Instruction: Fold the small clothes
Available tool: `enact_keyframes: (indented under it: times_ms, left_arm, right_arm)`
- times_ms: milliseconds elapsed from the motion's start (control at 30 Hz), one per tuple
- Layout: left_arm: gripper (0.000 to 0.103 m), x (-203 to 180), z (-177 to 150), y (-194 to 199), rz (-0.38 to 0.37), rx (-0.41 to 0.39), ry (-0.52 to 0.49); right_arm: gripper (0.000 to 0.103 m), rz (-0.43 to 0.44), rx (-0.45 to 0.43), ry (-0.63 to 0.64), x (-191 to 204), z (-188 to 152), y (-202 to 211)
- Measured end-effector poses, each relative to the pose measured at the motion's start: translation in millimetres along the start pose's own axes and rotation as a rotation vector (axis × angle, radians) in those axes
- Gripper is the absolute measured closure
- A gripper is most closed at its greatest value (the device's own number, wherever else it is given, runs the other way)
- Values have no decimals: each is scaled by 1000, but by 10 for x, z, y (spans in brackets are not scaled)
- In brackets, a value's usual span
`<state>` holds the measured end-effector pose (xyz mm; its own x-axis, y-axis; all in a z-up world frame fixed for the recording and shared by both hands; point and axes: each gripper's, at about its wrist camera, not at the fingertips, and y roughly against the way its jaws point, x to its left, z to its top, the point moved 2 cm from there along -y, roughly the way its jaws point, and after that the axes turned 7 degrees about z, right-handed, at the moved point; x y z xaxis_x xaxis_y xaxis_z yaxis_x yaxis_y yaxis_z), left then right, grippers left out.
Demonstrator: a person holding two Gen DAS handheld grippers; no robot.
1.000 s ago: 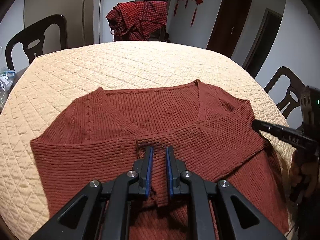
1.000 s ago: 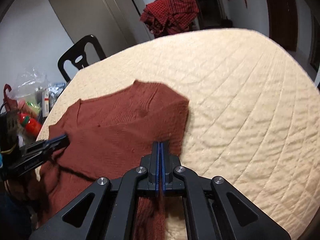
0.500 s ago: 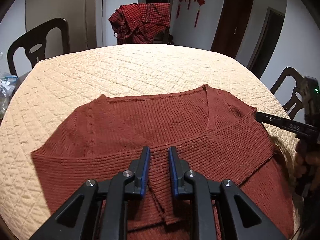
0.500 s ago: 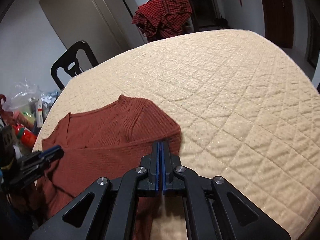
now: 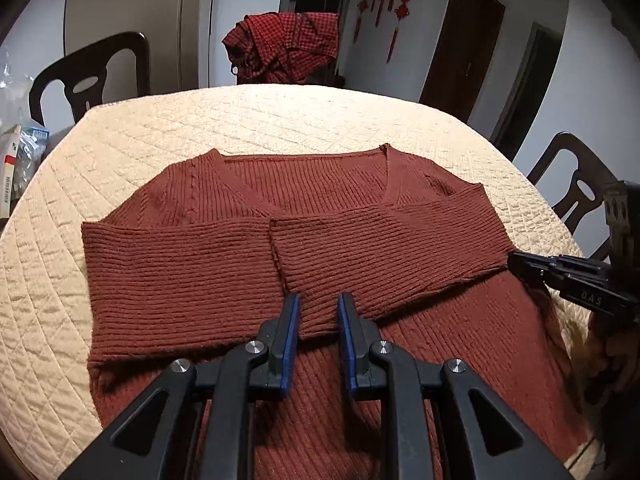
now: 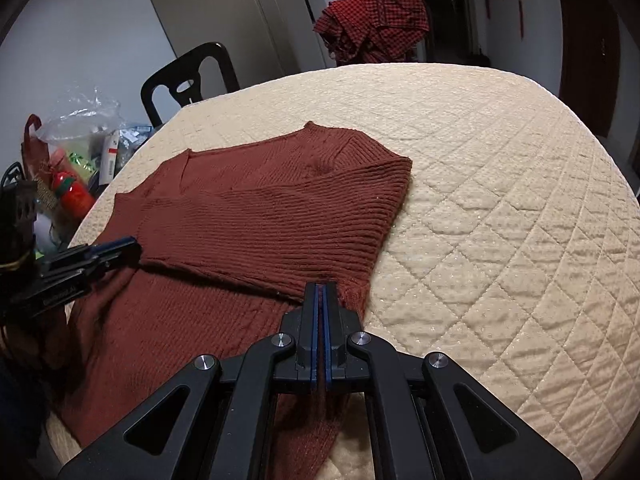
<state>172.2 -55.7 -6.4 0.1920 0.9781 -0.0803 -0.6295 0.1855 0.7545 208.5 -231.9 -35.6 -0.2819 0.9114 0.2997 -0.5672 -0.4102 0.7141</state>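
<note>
sweater [image 5: 360,248] hem cut off, packet [image 5: 10,168] print unreadable

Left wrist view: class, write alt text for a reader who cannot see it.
A rust-red ribbed sweater lies flat on a cream quilted table, both sleeves folded across its chest. The left gripper hangs open just above the sleeve cuffs, and the right gripper is at the sweater's right edge. A red checked garment is draped over a chair behind the table.
</note>
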Motion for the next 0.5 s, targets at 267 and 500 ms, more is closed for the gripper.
enact_keyframes:
  times_ms: [267, 500]
  left_arm:
    - [81, 251, -72, 236, 27, -24, 41]
    - [81, 648, -119, 396, 116, -67, 92]
  right_arm:
    - [102, -11, -23, 12, 73, -36, 196]
    - [102, 1, -51, 6, 58, 19, 192]
